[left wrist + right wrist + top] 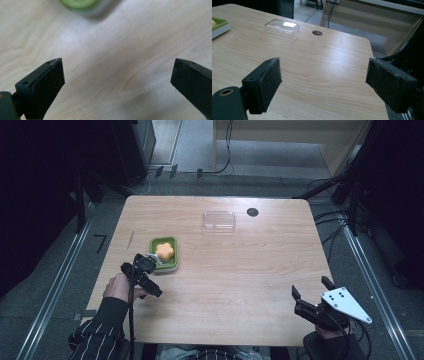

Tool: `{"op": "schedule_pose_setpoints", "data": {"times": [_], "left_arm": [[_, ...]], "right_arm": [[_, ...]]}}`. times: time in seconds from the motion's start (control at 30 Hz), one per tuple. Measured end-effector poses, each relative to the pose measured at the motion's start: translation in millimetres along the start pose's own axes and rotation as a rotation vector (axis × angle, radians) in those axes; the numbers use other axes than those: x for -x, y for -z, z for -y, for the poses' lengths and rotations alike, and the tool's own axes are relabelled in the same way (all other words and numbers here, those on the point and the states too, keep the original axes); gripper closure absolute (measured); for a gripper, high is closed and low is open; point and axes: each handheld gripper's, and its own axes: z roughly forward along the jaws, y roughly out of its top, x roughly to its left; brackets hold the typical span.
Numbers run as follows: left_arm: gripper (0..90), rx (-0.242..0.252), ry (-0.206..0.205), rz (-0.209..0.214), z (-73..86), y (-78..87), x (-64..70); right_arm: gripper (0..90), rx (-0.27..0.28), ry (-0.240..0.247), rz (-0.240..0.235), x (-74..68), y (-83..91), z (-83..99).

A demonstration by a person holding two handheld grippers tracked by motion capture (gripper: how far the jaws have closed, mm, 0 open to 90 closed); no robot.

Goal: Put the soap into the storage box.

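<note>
A green tray (pixel 172 242) holding an orange flower-shaped piece (pixel 164 251) sits left of the table's middle. My left gripper (pixel 142 277) hovers just in front of it, pointing down at the wood. In the left gripper view its jaws (pixel 117 75) stand wide open over bare table, with the tray's blurred green edge (pixel 82 5) at the top. My right gripper (pixel 311 289) is open near the front right corner, and nothing lies between its fingers (pixel 324 75). A clear plastic lid (pixel 219 219) (pixel 282 28) lies at the back middle.
A round cable hole (pixel 252 212) (pixel 317 32) sits right of the lid. The tray's corner (pixel 218 25) shows at the left of the right gripper view. Bare wood (pixel 240 270) spans the space between the grippers. Cables and dark stands ring the table.
</note>
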Motion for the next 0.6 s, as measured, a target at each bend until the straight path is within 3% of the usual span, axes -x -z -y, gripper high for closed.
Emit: {"op": "schedule_pose_setpoints", "data": {"times": [0.23, 0.6], "left_arm": [[0.0, -0.016, -0.002, 0.022, 10.5, -6.3, 4.6], [0.0, -0.015, -0.007, 0.036, 9.3, -13.1, 2.3]], "right_arm": [[13.3, 0.0, 0.001, 0.0, -0.1, 0.0, 0.0], [13.3, 0.0, 0.0, 0.002, 0.1, 0.1, 0.2]]}}
